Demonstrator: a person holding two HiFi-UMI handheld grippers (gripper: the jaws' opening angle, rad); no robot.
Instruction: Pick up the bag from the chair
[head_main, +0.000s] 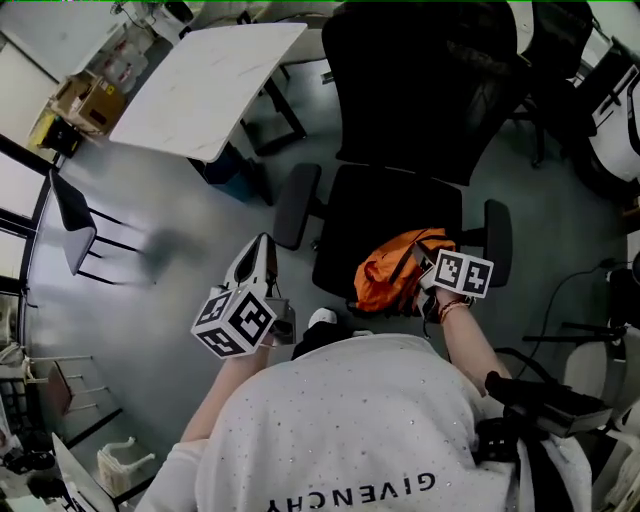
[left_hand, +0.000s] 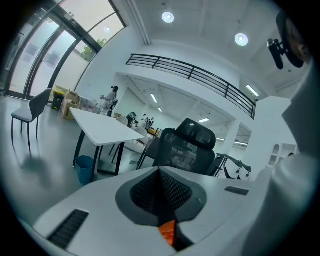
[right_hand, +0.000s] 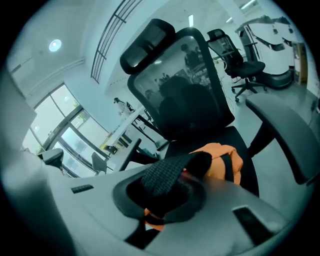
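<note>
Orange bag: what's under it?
The black chair seat lies below the orange bag. The seat patch directly beneath is covered, so contact or anything trapped there cannot be seen. The right gripper is shut on the bag.

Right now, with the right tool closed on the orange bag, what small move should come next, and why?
Probably raise the right tool straight up a little. It is shut on the bag, which looks barely clear of the chair seat, if at all. The armrest stands close beside it, so a sideways pull might catch there.
</note>
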